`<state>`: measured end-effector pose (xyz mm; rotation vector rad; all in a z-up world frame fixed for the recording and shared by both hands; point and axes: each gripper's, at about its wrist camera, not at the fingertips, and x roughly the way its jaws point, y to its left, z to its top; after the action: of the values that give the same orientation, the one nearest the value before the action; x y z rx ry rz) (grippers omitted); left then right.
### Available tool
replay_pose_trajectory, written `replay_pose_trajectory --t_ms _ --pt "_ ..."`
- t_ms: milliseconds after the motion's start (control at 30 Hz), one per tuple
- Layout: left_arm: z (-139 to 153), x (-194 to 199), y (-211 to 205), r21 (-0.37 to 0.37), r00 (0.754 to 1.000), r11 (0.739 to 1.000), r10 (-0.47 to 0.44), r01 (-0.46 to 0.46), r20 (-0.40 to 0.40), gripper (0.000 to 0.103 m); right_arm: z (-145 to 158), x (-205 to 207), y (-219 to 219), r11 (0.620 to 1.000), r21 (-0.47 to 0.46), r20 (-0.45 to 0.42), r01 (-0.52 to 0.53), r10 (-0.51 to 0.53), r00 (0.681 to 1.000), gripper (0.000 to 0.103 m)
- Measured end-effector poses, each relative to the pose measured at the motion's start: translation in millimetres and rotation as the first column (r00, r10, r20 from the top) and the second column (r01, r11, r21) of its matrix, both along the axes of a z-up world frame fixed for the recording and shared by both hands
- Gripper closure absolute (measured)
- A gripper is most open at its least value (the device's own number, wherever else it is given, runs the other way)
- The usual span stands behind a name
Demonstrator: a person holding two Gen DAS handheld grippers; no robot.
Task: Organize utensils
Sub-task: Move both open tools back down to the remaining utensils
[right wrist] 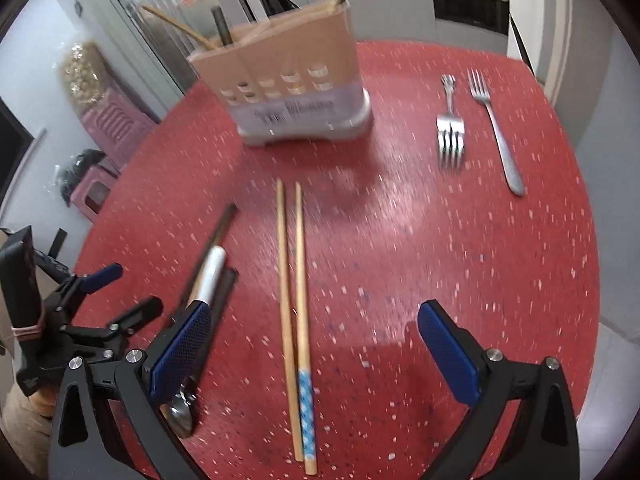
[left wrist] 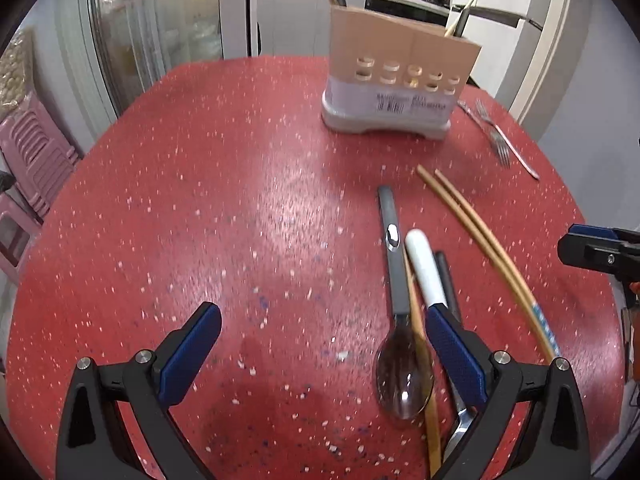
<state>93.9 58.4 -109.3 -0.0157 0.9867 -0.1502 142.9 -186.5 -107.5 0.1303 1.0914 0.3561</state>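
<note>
2 forks [right wrist: 452,136], 2 chopsticks [right wrist: 290,300], 1 holder [right wrist: 288,80]

Both views are fisheye, each looking steeply down and forward from just behind its own claw, close above the red table [left wrist: 200,200]. The left view has the utensil holder [left wrist: 400,80] at upper right of frame; the right view has it at upper centre. Both share the holder, the chopsticks [right wrist: 294,300], the forks [right wrist: 452,136] and the spoon pile [left wrist: 404,360]. The left claw [right wrist: 116,292] shows at lower left of the right view.
</note>
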Motion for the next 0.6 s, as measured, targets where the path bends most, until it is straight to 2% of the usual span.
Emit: replay_pose_trajectory --t_ms 200,300,600 --pt "-7 3 -5 0.024 1.000 1.000 -0.015 0.015 -0.005 0.000 -11 -1 5 0.999 -0.049 -0.016 -0.003 0.002 1.000 0.001" --pt "-12 8 -5 0.063 1.000 0.998 -0.005 0.006 -0.012 0.000 -13 1 9 0.994 -0.106 -0.005 -0.001 0.000 1.000 0.001" --pt "-17 12 -4 0.052 1.000 0.999 0.000 0.001 -0.025 0.000 -22 9 14 0.990 -0.142 -0.015 0.004 -0.006 1.000 0.001"
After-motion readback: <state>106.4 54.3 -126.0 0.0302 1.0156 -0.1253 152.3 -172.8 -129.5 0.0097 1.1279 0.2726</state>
